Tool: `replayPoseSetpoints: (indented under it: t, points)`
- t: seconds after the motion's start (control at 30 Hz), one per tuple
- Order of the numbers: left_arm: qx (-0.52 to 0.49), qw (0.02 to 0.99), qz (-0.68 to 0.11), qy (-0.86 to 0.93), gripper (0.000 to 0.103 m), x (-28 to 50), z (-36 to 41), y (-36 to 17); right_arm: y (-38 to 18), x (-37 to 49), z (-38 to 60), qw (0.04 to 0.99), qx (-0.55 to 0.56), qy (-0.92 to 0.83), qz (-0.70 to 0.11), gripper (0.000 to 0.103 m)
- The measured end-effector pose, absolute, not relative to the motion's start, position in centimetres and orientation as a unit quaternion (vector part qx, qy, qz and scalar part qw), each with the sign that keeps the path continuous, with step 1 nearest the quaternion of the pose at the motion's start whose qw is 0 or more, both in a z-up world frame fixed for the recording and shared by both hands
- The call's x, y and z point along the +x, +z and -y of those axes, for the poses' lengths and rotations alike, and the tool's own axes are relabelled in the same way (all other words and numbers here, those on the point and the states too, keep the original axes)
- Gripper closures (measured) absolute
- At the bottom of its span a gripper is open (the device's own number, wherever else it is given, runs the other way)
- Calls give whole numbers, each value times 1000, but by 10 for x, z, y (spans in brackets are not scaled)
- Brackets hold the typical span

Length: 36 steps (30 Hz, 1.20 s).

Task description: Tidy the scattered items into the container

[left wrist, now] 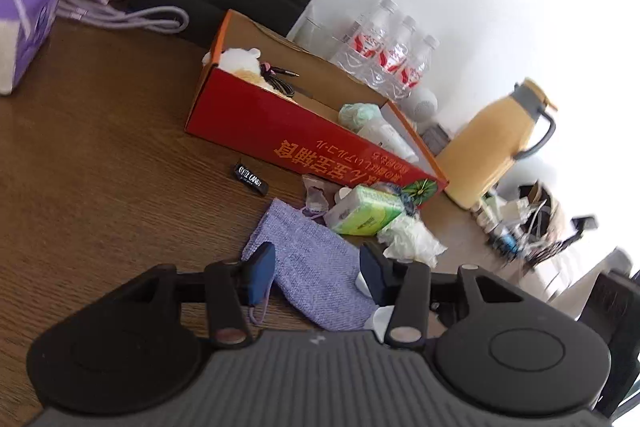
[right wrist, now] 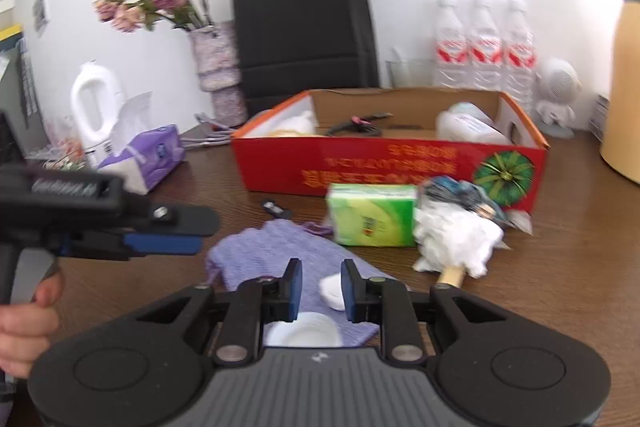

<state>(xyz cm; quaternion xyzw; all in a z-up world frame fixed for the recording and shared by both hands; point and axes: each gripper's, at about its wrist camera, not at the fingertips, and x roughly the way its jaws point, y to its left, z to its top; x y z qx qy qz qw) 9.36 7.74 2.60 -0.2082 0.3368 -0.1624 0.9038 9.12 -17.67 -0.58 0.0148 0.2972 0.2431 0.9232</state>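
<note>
One purple pouch (left wrist: pixel 316 279), one tissue pack (left wrist: pixel 366 213), three bottles (left wrist: pixel 384 47).

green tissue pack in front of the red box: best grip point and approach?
Grip the green tissue pack across its short sides, coming from above. It lies flat, its far edge close to the red box, with crumpled white paper against its right end, so a side approach looks crowded.

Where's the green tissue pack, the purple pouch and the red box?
green tissue pack (right wrist: pixel 374 215), right wrist view, front face.
purple pouch (left wrist: pixel 316 267), left wrist view, middle of the knit.
red box (right wrist: pixel 360 163), right wrist view, front wall.
</note>
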Motion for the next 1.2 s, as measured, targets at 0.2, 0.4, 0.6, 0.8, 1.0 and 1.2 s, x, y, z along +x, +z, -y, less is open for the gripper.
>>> replayPoseSetpoints:
  t: [0.2, 0.4, 0.6, 0.8, 1.0, 1.2]
  points:
    - [-70, 923, -337, -175, 54, 73, -47, 20, -12, 115, 159, 906, -44, 259, -332, 70]
    - [-9, 923, -310, -228, 40, 49, -29, 21, -12, 118, 157, 901, -56, 262, -342, 77]
    - [44, 910, -308, -272, 34, 53, 15, 19, 16, 98, 207, 920, 2, 232, -314, 77]
    - [55, 905, -351, -232, 62, 71, 40, 5, 14, 77, 236, 925, 16, 184, -332, 77]
    - [9, 934, -299, -194, 62, 50, 26, 39, 3, 65, 235, 920, 25, 173, -352, 77]
    - [21, 964, -242, -110, 62, 18, 21, 67, 18, 41, 216, 932, -1, 159, -326, 77]
